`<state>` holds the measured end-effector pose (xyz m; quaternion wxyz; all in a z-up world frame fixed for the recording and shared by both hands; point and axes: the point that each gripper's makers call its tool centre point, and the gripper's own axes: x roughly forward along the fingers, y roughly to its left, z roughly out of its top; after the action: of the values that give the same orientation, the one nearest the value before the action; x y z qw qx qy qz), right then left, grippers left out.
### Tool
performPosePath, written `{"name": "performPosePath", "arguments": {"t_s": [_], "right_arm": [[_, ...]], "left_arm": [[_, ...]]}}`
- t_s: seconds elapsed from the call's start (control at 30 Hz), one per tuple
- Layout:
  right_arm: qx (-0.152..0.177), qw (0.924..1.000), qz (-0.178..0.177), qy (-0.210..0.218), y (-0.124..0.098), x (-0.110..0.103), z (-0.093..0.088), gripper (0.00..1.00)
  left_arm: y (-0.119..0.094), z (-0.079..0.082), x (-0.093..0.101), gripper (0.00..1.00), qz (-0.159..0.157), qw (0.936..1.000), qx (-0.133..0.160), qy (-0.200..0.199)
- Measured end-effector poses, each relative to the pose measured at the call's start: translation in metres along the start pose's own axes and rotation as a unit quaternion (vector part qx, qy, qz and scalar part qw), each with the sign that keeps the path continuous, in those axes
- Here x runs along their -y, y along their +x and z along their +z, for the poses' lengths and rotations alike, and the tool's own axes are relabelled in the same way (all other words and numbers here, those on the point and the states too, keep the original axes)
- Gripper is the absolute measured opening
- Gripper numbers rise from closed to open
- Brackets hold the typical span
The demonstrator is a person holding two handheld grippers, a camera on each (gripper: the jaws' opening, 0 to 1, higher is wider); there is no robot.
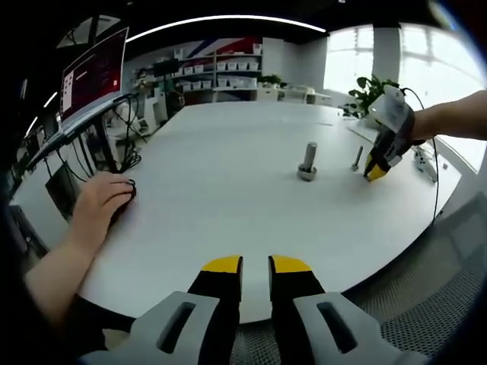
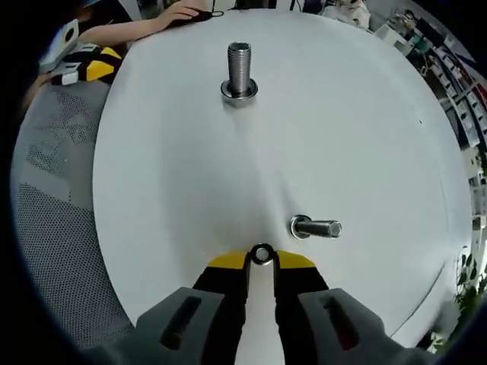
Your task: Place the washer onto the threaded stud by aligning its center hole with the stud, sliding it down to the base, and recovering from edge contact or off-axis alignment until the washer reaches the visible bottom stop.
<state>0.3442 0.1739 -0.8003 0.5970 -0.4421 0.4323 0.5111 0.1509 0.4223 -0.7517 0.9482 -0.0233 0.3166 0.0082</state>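
Note:
The large threaded stud (image 1: pixel 308 161) (image 2: pixel 239 70) stands upright on its wide base on the white table (image 1: pixel 228 175) (image 2: pixel 190 190). My right gripper (image 2: pixel 262 257) is shut on the small steel washer (image 2: pixel 262 255), pinched between its yellow tips close above the table, well short of the stud. In the left gripper view the right gripper (image 1: pixel 377 171) hangs just right of the stud, held by a hand. My left gripper (image 1: pixel 256 266) sits at the table's near edge, its jaws a narrow gap apart with nothing between them; its yellow tip (image 2: pixel 95 70) also shows far left.
A smaller bolt (image 2: pixel 316 227) (image 1: pixel 357 157) lies just right of the right gripper's tips. A person's hand (image 1: pixel 106 201) (image 2: pixel 183 11) rests on a mouse at the table's far side. A monitor (image 1: pixel 95 72) stands beyond. Grey mesh seating (image 2: pixel 53 167) borders the table's edge.

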Motion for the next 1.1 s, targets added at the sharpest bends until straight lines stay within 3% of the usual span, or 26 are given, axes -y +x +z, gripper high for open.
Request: {"name": "performPosePath", "arguments": {"t_s": [0.53, 0.73, 0.87, 1.1], "right_arm": [[0.025, 0.9972, -0.068, -0.018, -0.002, -0.001, -0.001, 0.14], [0.039, 0.9960, -0.080, -0.010, -0.003, 0.002, -0.001, 0.14], [0.039, 0.9953, -0.086, 0.021, -0.005, 0.004, -0.005, 0.14], [0.090, 0.9920, -0.081, 0.035, -0.027, -0.004, 0.005, 0.14]], "left_arm": [[0.001, -0.002, 0.000, 0.11, -0.001, 1.0000, -0.003, 0.003], [0.000, -0.002, 0.001, 0.11, -0.005, 1.0000, -0.004, 0.007], [0.000, -0.002, 0.001, 0.11, -0.004, 1.0000, -0.005, 0.007], [0.001, -0.003, 0.000, 0.11, -0.003, 0.9999, -0.005, 0.008]]}}
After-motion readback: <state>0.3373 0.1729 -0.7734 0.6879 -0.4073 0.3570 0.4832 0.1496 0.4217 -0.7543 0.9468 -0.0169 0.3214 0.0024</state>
